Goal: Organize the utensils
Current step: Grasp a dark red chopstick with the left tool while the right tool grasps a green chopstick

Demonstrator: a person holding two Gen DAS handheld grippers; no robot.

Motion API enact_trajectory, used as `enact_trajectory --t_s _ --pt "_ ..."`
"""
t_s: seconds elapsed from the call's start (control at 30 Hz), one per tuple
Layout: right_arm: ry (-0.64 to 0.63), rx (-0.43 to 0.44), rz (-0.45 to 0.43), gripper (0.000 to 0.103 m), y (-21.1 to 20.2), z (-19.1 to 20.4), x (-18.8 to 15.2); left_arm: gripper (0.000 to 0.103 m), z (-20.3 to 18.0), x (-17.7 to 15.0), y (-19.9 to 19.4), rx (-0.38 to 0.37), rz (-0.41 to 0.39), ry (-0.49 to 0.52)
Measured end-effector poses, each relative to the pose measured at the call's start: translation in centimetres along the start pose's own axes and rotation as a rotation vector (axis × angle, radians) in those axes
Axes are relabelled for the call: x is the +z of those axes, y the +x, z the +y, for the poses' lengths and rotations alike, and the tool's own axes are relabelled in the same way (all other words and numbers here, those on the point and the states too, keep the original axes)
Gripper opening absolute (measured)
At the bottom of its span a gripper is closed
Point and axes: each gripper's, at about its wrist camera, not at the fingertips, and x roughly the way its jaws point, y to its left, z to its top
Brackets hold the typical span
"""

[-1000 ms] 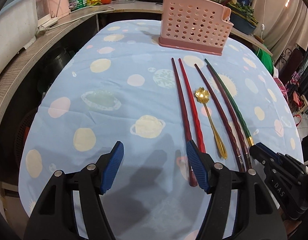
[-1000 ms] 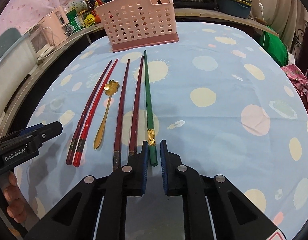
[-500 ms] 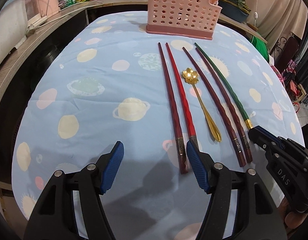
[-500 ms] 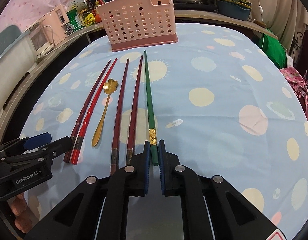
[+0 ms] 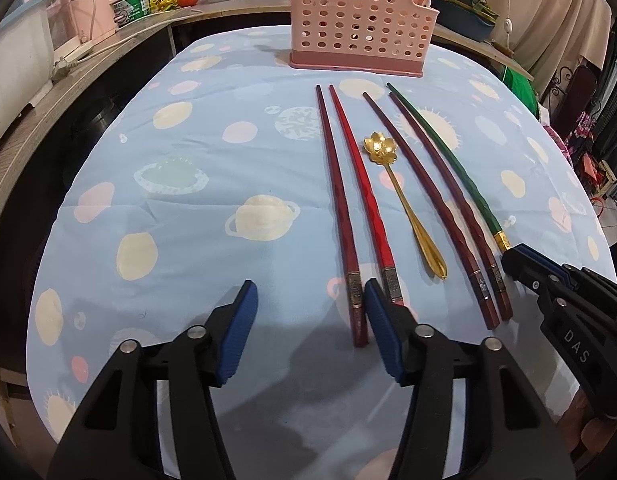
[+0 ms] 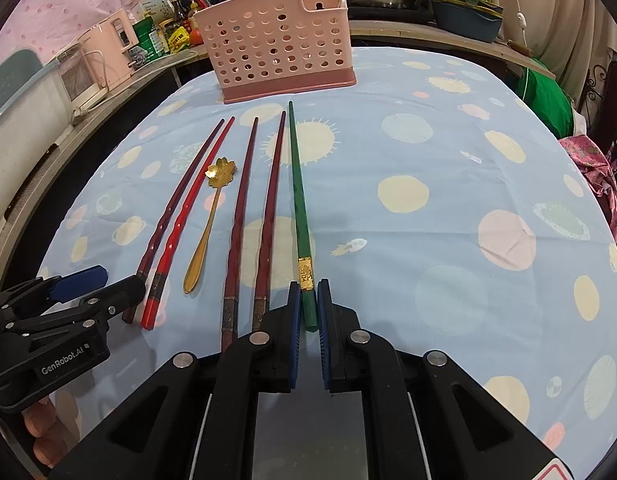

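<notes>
The right gripper (image 6: 306,304) clamps the green chopstick (image 6: 298,196), stiff, light and slick, by its gold-banded butt; the left gripper (image 5: 308,300) is closing, empty, around the dark red chopstick (image 5: 338,208).

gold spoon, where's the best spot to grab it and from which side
Grip the gold spoon at its slim handle near the teardrop end, coming from above with pads either side of the handle. It lies flat between the bright red chopstick and a dark red chopstick, leaving little side room.
</notes>
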Motion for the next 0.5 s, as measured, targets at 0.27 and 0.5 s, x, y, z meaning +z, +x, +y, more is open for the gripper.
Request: enact_trajectory --t_s 0.27,0.5 --pt "0.000 0.000 0.000 0.008 0.00 -0.02 0.03 0.011 -0.39 -0.12 -0.23 -0.019 0.000 0.020" --pt "0.005 0.003 0.002 0.008 -0.04 0.00 -0.01 0.007 -0.65 -0.16 -0.25 -0.025 0.008 0.029"
